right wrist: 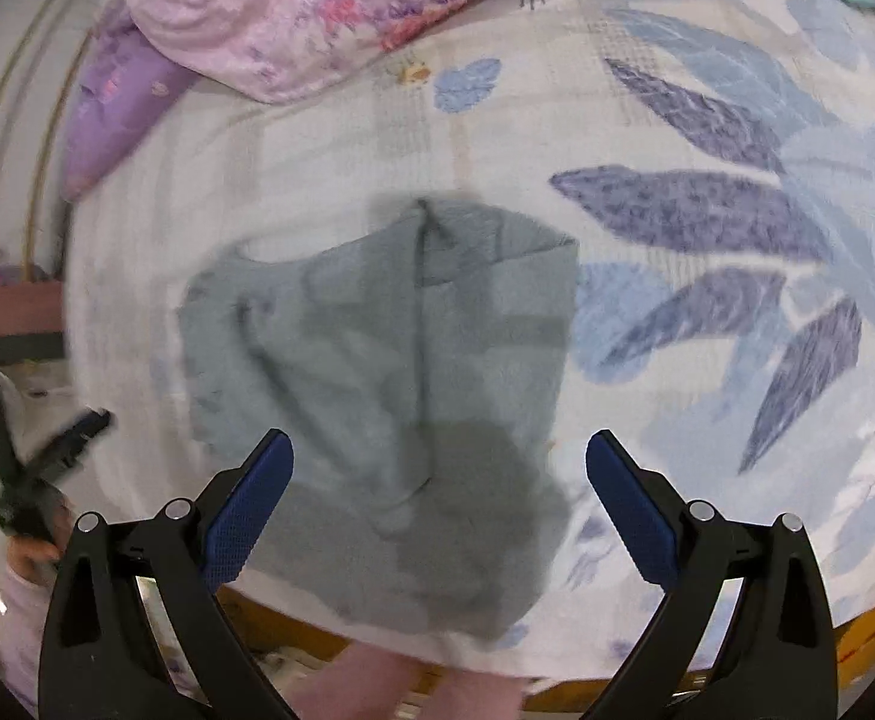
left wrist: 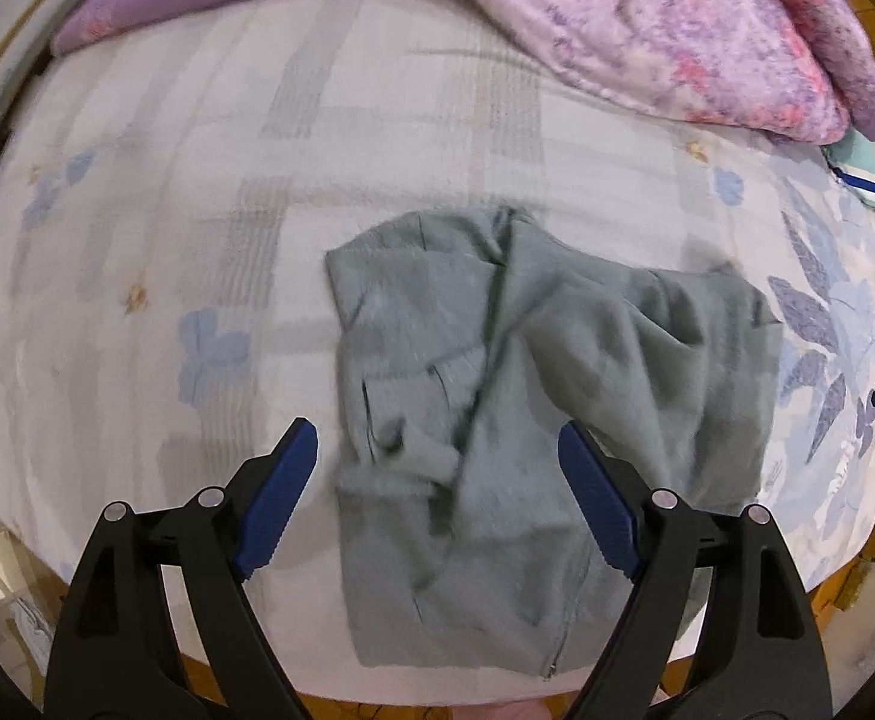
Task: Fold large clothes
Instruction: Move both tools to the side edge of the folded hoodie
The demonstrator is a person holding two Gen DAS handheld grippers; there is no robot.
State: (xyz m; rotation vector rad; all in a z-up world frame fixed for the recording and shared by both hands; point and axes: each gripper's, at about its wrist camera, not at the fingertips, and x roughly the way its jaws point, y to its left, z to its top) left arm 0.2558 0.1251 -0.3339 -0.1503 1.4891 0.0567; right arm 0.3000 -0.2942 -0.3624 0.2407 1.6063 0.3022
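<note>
The bed [left wrist: 209, 192], under a pale floral sheet, carries a heaped pink quilt [left wrist: 665, 30] at its far end and the grey zip-up garment [left wrist: 497, 372], which lies rumpled near the front edge. Both claws hang above it, the left claw [left wrist: 437, 504] and the right claw [right wrist: 440, 510] each spread wide, gripping nothing. A pinch through several bunched layers would likely drag the whole heap instead of one edge. Motion blur hides seams and sleeves; the lower hem runs behind the fingers.
</note>
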